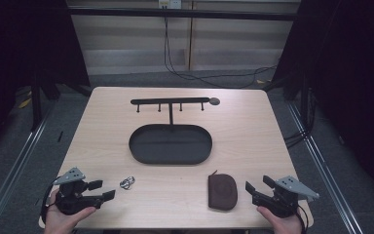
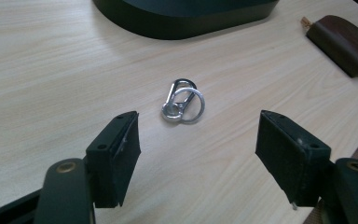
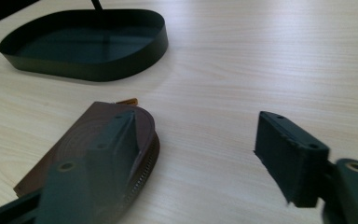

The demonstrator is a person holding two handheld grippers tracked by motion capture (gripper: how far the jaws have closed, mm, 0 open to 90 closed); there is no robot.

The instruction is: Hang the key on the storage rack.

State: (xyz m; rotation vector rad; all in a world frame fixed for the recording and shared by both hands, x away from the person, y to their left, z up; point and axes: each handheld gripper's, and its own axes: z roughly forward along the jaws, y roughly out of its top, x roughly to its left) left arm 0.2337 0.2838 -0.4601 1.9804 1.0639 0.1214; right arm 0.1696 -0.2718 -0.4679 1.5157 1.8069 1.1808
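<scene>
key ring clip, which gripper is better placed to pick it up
Left. The key ring clip lies just ahead of the open left gripper, centred between its jaws; the right gripper sits beside the brown pouch.

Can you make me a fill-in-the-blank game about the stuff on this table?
1. The silver carabiner clip has a metal ____ hooked onto it.
2. The zip pouch lying near the right gripper is ____ in colour.
3. The black oval tray has a stand with ____ small hooks hanging from its bar.
4. The jaws of the left gripper are ____, with nothing between them.

Missing words: ring; brown; four; open
</scene>
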